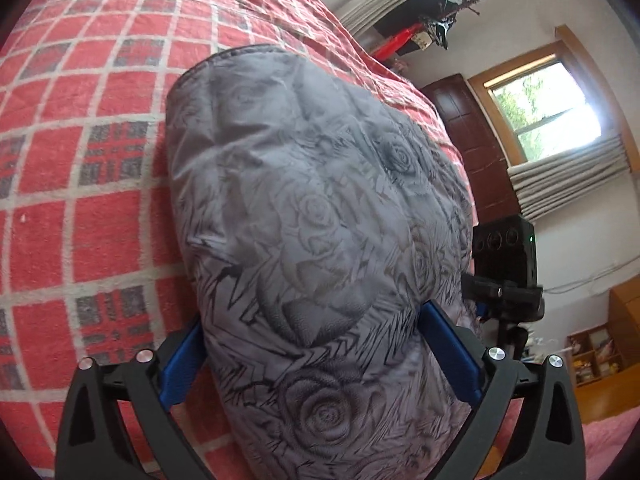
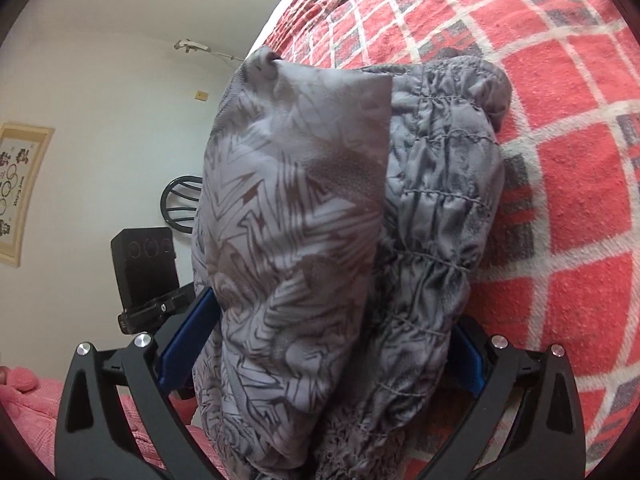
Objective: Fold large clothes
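Left gripper point(image 1: 316, 354): blue pads set wide, with a thick bundle of the grey rose-print garment point(image 1: 304, 208) filling the gap and touching both; it is clamped on that bulk. Right gripper point(image 2: 320, 356): same condition, jaws held wide by a folded wad of the garment point(image 2: 304, 216), the gathered elastic hem point(image 2: 444, 208) lying to its right side.

The garment sits between both tools, its far end resting on the red checked blanket point(image 1: 80, 128) covering the bed. Beyond it, a black camera unit point(image 1: 506, 248) on a stand, a window point(image 1: 548, 112) and a dark wooden door point(image 1: 464, 132).

Assessment: a fold is mid-carry, both ends gripped. The next move likely requires lowering the bundle flat onto the blanket, edges aligned, before releasing.
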{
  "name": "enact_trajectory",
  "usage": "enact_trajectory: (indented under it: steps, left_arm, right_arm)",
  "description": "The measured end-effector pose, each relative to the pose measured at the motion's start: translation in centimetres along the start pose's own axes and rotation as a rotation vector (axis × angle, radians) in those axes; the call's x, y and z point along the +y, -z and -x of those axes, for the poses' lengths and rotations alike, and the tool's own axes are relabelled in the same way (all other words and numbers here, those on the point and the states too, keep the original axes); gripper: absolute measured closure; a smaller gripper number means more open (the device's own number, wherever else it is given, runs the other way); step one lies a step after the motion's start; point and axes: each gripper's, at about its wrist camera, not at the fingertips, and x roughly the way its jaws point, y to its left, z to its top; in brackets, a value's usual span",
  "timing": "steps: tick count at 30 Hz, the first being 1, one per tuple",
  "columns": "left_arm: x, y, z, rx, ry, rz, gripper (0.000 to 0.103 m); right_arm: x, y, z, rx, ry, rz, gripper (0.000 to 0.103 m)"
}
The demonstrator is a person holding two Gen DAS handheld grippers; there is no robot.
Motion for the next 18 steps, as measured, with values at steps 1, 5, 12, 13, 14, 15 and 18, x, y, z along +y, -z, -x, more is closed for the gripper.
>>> enact_trajectory:
  steps: [1, 5, 12, 13, 14, 15, 18]
  left_arm:
    - [-0.3, 0.0, 0.0, -0.003, 0.000, -0.007, 0.006]
    - [-1.6, 0.2, 0.8, -0.027, -0.009, -0.026, 0.018]
    - [-5.4, 0.8, 3.9, -0.106, -0.009, -0.082, 0.024]
    - [-6.0, 0.9, 4.6, -0.122, -0.007, -0.096, 0.024]
    - [-6.6, 1.0, 5.3, -0.136, -0.005, -0.109, 0.024]
    - [-6.9, 1.0, 5.8, -0.147, -0.006, -0.117, 0.024]
    - [-7.8, 1.2, 7.6, -0.187, -0.011, -0.143, 0.024]
  right_arm:
    - [0.6, 0.0, -0.1, -0.002, 0.012, 0.022, 0.010]
    - [1.4, 0.5, 1.1, -0.031, -0.010, 0.032, 0.032]
    - [5.4, 1.3, 3.6, -0.090, -0.032, 0.101, 0.039]
    - [6.3, 1.3, 4.0, -0.101, -0.038, 0.119, 0.039]
    - [6.8, 1.4, 4.4, -0.107, -0.040, 0.132, 0.039]
    - [7.5, 1.3, 4.7, -0.113, -0.040, 0.147, 0.039]
    - [9.3, 1.1, 5.5, -0.126, -0.037, 0.192, 0.039]
